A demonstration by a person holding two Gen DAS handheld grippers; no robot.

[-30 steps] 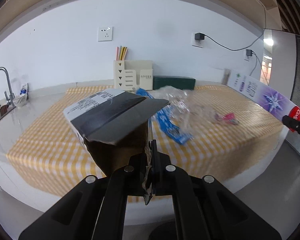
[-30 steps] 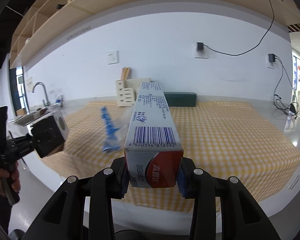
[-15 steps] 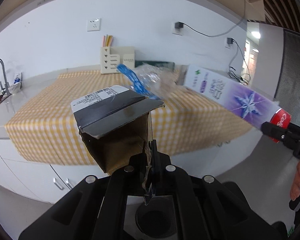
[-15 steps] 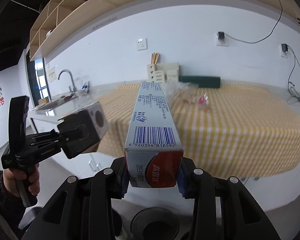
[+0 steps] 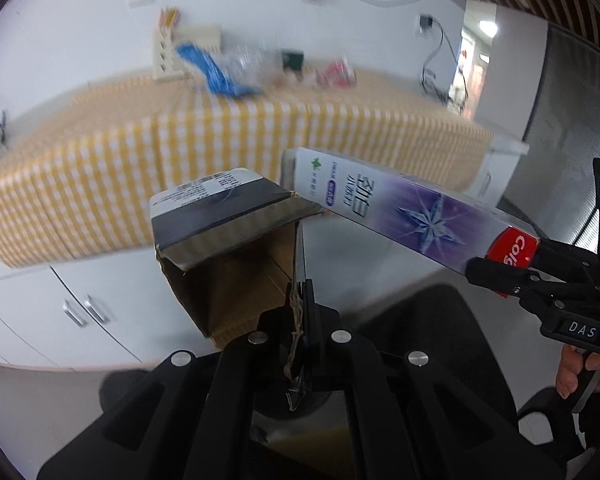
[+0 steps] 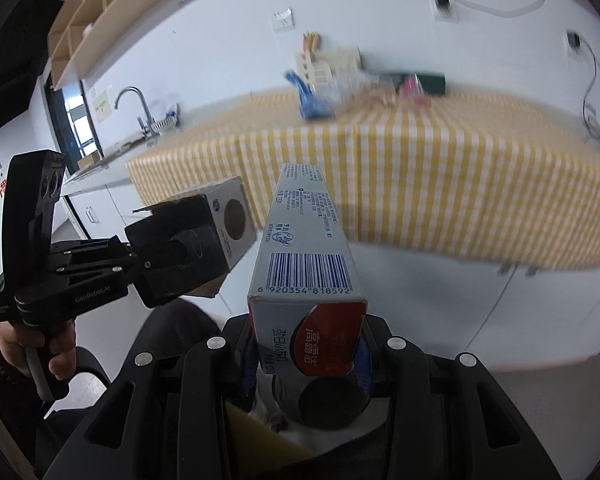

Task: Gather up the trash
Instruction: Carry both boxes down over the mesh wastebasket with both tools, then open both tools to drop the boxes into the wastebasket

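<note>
While both hands hang off the counter's front edge, left gripper (image 5: 300,308) pinches the light cardboard box (image 5: 224,236) by its flap; right gripper (image 6: 306,356) clamps the stiff toothpaste carton (image 6: 306,248) end-on

The left wrist camera is sitting just behind the left gripper (image 5: 298,344), looking forward and downward along its fingers, with the open cardboard box (image 5: 228,248) filling the near centre. The right wrist camera is riding likewise behind the right gripper (image 6: 306,356), facing forward and downward, the toothpaste box (image 6: 306,248) running from 6 o'clock toward centre. Both are looking from below counter height toward the yellow checked tablecloth (image 5: 100,168) (image 6: 440,184) at 12 o'clock, well apart from either lens. Each view is catching the other tool: the right gripper (image 5: 512,276) at 3 o'clock in the left view, the left gripper (image 6: 148,256) at 9 o'clock in the right.
</note>
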